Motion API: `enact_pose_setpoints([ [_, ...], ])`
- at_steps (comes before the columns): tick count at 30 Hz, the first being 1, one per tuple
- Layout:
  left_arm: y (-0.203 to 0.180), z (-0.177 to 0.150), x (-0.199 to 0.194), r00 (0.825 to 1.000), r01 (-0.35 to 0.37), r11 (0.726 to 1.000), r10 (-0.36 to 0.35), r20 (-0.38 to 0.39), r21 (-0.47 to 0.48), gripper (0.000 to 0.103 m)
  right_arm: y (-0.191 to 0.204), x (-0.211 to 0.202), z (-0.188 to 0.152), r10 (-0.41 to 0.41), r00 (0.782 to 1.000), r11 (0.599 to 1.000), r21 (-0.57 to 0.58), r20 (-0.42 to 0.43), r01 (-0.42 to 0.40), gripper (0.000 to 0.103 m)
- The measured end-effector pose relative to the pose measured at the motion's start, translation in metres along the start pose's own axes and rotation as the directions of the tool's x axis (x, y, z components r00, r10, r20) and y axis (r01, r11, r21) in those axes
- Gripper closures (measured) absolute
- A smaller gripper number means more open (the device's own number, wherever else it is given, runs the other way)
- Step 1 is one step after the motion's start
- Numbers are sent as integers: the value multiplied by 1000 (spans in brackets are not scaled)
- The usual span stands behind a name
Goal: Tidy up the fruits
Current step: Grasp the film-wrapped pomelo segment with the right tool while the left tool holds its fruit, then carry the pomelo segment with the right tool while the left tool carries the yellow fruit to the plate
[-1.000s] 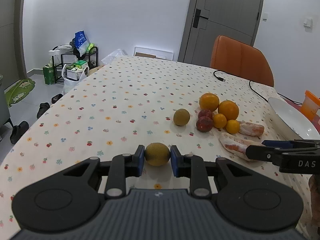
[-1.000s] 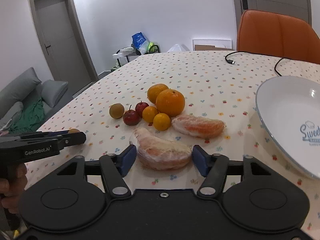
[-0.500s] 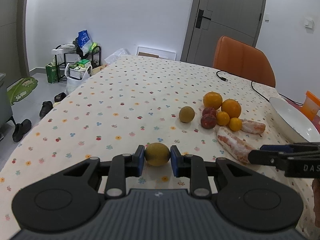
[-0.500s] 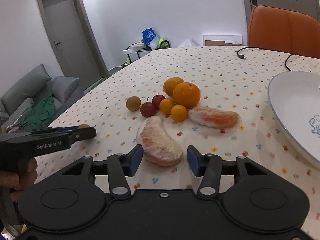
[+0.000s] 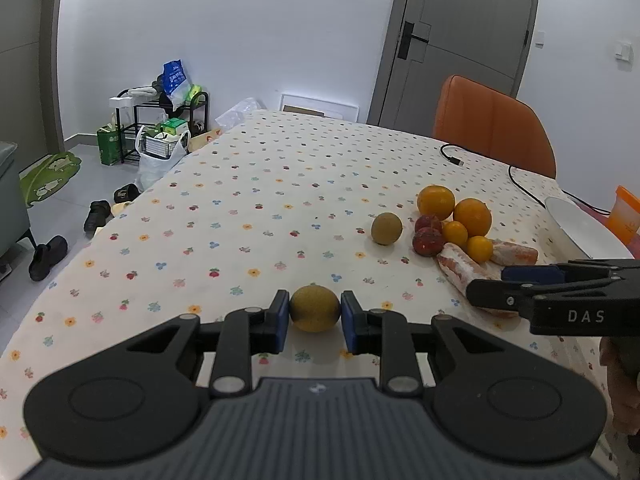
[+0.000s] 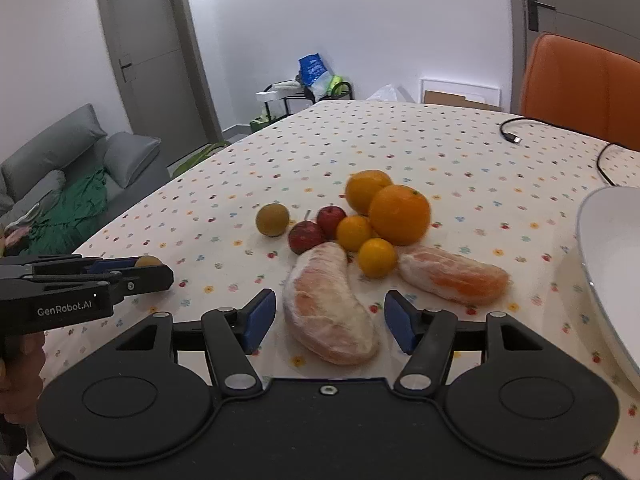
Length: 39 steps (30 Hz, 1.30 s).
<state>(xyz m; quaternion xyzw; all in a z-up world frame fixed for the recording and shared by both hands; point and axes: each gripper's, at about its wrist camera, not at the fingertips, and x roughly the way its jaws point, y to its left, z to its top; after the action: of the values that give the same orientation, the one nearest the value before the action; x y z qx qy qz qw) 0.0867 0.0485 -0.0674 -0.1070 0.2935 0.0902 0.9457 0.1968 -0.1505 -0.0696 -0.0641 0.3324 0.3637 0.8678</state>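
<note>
1. Pomelo segment [image 6: 329, 303]: lay on the tablecloth [image 6: 400, 140] between the spread jaws of the right gripper [image 6: 330, 318], touching neither pad; its long axis ran roughly along the fingers, tilted a little.
2. Left gripper [image 5: 314, 316]: clamped on a small brownish fruit [image 5: 315, 308], well left of the pile.
3. Plate [image 6: 608, 264]: stood to the right, nearer the right gripper.
4. Judgement: closing across the segment's short width looked the next move.
5. Second segment [image 6: 454, 280]: lay beside the oranges [image 6: 396, 212].
</note>
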Motion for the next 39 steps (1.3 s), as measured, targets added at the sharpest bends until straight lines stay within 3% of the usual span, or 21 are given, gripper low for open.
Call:
enact_pose_setpoints([
  [6,3,-1,-3,1000,0,1000,0,3,-6,77,13,6,1,-23,1000,999,-36,-3,23,41],
  [12,4,-2,-4,1000,4,1000,-4,3,-6,77,21,4,-1,-36,999,996,-76,-12,35,53],
  [24,4,-4,-8,1000,-3,1000,3,2,-8,77,28,10,1,-38,999,993,-112,-3,37,54],
  [27,4,-4,-8,1000,-2,1000,2,3,-9,77,30,10,0,-66,998,989,-130,2,66,64],
  [39,-6,3,-11,999,23,1000,-24,24,18,77,17,-21,-3,16,999,999,-37,34,-15,66],
])
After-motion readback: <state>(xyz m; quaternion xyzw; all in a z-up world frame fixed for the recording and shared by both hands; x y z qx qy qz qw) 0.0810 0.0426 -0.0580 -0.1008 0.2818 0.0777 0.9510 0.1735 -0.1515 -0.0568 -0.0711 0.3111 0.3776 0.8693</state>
